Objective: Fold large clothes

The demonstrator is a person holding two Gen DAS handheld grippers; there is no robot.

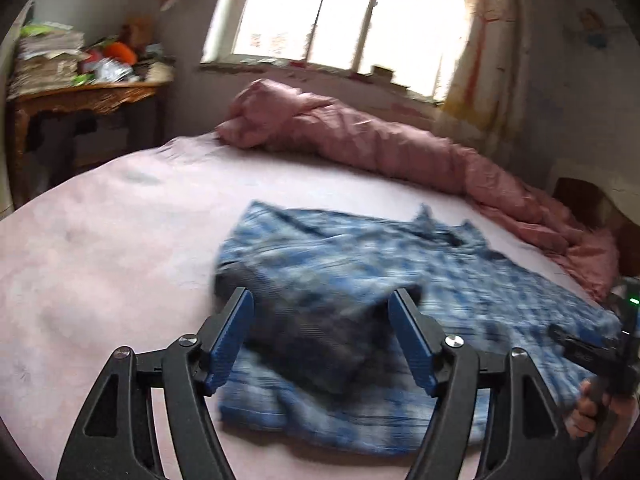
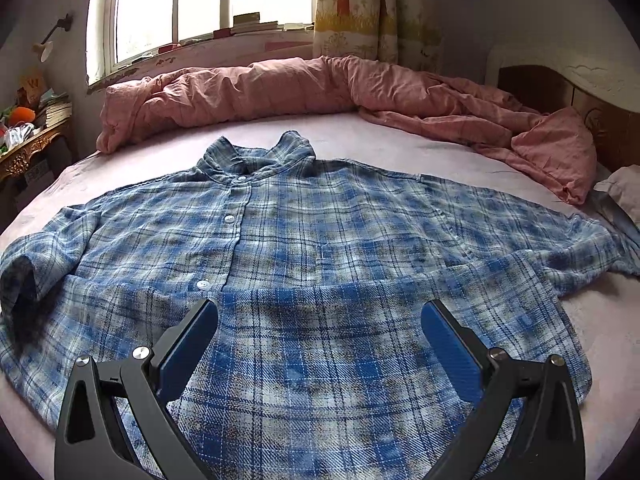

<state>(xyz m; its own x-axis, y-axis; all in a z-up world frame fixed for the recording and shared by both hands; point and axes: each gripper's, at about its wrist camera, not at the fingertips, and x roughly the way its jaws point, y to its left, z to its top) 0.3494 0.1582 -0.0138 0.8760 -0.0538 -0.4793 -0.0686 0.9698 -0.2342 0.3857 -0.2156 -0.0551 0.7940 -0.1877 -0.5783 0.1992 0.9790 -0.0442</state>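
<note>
Left hand-held gripper: nearest the left wrist camera, its blue pads spread wide; a dark folded cuff of fabric lies between them, but motion blur hides whether either pad touches it.
Right hand-held gripper: jaws spread wide over the lower front of the shirt, nothing pinched between the pads. In the left wrist view its black body shows at 3 to 4 o'clock, cut off by the frame edge.
Hand: only fingers wrapped round the right gripper's handle show, at 4 o'clock in the left wrist view; the rest is out of frame.
Plaid shirt: blue and white, lying flat and buttoned on the bed, collar toward 12 o'clock in the right wrist view. Its hem runs under the bottom of that frame. The sleeve at 9 o'clock is doubled back on itself; the sleeve at 3 o'clock trails toward the frame edge.
Bed: pale pink sheet under the shirt, bare at 9 o'clock in the left wrist view.
Pink duvet: bunched in a long roll along the far side of the bed, at 12 to 2 o'clock.
Table: wooden, at 10 o'clock beyond the bed, piled with stacked papers and bright clutter too blurred to make out.
Window: behind the duvet, glare washing out the view; small items on the sill are unclear.
Curtain: patterned, hanging at 1 o'clock.
</note>
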